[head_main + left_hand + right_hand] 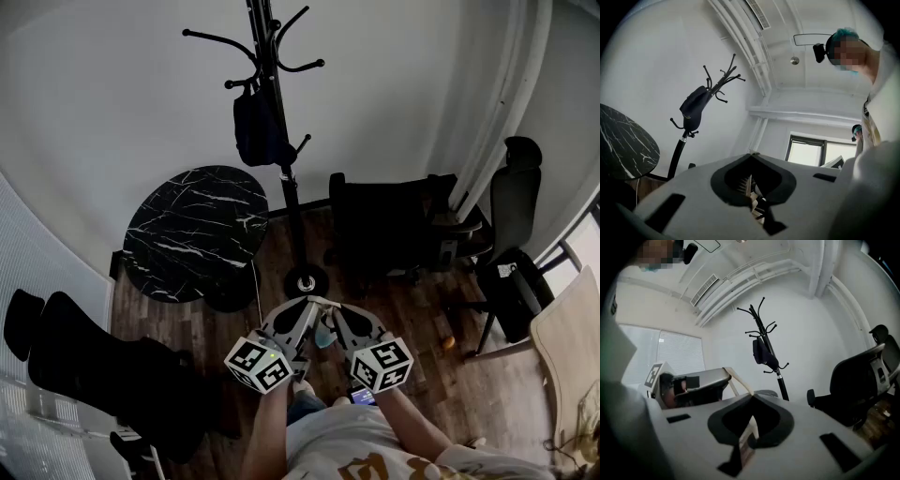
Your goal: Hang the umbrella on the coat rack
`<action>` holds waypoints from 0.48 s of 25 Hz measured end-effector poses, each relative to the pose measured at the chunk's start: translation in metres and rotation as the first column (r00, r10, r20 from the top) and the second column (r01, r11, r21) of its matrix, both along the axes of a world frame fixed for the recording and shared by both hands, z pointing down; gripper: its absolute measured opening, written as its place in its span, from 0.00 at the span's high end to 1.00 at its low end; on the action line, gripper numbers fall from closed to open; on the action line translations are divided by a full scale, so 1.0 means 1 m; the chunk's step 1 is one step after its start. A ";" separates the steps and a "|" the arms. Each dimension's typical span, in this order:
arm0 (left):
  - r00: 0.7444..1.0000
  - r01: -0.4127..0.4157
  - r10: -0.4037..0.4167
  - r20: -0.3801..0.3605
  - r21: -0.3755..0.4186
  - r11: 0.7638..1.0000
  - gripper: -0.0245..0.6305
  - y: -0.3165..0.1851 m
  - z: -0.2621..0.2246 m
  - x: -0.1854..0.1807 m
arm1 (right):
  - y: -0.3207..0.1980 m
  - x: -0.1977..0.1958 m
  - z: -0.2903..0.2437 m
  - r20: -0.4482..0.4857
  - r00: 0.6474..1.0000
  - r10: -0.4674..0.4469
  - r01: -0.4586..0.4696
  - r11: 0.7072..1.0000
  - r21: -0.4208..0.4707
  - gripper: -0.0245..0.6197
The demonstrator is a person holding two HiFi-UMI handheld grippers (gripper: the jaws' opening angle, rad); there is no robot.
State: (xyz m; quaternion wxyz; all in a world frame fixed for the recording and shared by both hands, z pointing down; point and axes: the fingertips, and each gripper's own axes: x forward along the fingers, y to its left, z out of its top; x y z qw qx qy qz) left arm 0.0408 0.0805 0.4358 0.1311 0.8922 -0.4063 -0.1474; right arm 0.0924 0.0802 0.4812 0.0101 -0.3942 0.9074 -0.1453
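Note:
The black coat rack [281,141] stands against the white wall. A dark folded umbrella [256,127] hangs from one of its upper hooks. The left gripper view shows the umbrella [693,110] on the rack [679,150] off to the left; in the right gripper view the umbrella [764,352] hangs on the rack [780,385] straight ahead. My left gripper [307,301] and right gripper [335,308] are held side by side low in front of me, well short of the rack. Both are shut with nothing between the jaws, whose tips meet at the left gripper [752,154] and the right gripper [752,395].
A round black marble table [197,230] stands left of the rack's base [306,279]. Black office chairs sit to the right [394,225] and far right [511,244], and another dark chair [103,366] at lower left. The floor is wood.

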 end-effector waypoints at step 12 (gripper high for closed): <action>0.999 0.038 -0.038 -0.010 -0.019 0.999 0.93 -0.007 0.003 -0.018 | -0.005 -0.013 0.002 0.017 0.999 -0.034 0.034 0.999 -0.006 0.95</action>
